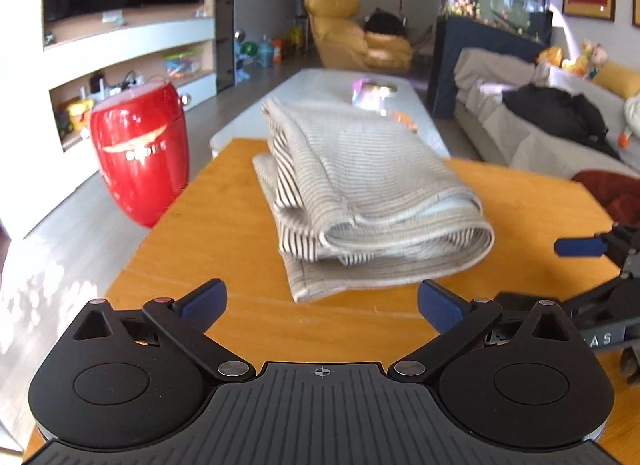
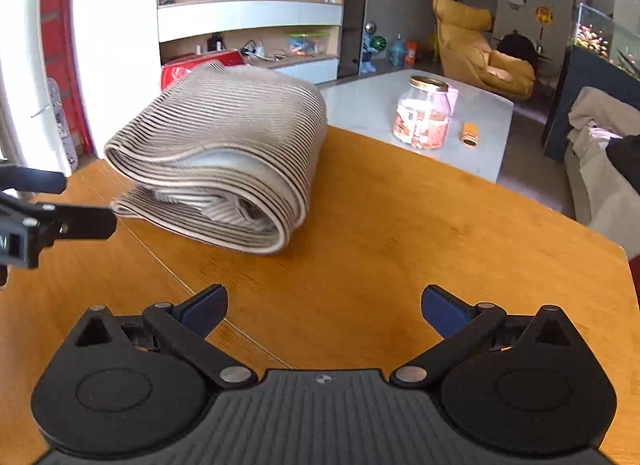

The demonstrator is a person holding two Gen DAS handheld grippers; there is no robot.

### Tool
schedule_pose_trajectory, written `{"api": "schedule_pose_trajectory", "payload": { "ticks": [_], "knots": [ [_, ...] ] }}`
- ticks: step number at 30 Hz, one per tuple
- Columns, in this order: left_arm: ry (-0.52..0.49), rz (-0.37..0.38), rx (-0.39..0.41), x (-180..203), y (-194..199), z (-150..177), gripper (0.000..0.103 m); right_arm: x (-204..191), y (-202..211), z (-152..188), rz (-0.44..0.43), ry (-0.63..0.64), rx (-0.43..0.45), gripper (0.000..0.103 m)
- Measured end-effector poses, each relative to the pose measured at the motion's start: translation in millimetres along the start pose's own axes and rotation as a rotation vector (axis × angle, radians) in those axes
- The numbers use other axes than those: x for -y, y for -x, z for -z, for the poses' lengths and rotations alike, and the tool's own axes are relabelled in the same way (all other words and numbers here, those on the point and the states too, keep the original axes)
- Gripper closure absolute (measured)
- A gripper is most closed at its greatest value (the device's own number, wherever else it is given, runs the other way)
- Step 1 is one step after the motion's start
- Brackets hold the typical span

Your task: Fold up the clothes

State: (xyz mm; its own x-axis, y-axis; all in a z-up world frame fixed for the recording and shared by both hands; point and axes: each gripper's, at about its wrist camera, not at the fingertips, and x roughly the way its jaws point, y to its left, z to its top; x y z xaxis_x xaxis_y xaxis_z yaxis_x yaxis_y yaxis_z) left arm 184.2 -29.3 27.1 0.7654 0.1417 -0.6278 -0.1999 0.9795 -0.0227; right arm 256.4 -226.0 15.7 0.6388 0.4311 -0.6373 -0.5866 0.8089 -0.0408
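A: What is nearest the left gripper (image 1: 322,303)?

B: Its two blue-padded fingers (image 1: 204,303) are spread wide and grasp nothing. Between and just under them is bare wood of the one orange table (image 1: 192,233).

A: And ahead of those fingers?

B: One striped garment (image 1: 360,193), beige with thin dark lines, folded into a thick bundle of several layers. It lies on the table just beyond the fingertips, slightly to the right of the gap, not touching them.

A: The right gripper (image 2: 324,309)?

B: Also released, both fingers (image 2: 444,311) apart and empty over the table (image 2: 400,249). From there the same garment (image 2: 224,153) sits ahead and to the left of the fingers, its rolled fold facing the camera.

A: Do the grippers see each other?

B: Yes. The right gripper (image 1: 592,265) shows at the right edge of the left view, one blue pad visible. The left gripper (image 2: 44,209) shows at the left edge of the right view.

A: Farther out?

B: Past the table, one pale low table (image 2: 368,105) carrying one glass jar (image 2: 425,113) with a gold lid and one small orange thing (image 2: 469,134) beside it. Left of the left fingers stands one red barrel stool (image 1: 140,153). Beyond that, one yellow armchair (image 1: 352,33), one fish tank (image 1: 492,1), and one sofa (image 1: 532,133) off to the right.
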Motion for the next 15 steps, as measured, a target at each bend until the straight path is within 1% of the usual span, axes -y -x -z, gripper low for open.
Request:
{"api": "schedule_pose_trajectory", "payload": {
  "ticks": [2,4,7,9,15],
  "knots": [
    [-0.018,-0.054,-0.011,10,-11,6,0.0,7,-4,-1,-0.012,-0.042,-0.005,0.0],
    [-0.071,-0.127,0.018,20,-22,10,0.0,11,-9,-2,-0.004,-0.052,-0.008,0.0],
    [-0.037,-0.093,-0.005,18,-35,5,0.0,15,-12,-4,-0.002,-0.055,-0.008,0.0],
    [0.005,-0.053,-0.02,11,-43,1,0.0,15,-13,-4,-0.002,-0.054,-0.008,0.0],
    [0.006,-0.053,-0.021,9,-44,0,0.0,15,-14,-4,-0.002,-0.054,-0.008,0.0]
  ]
}}
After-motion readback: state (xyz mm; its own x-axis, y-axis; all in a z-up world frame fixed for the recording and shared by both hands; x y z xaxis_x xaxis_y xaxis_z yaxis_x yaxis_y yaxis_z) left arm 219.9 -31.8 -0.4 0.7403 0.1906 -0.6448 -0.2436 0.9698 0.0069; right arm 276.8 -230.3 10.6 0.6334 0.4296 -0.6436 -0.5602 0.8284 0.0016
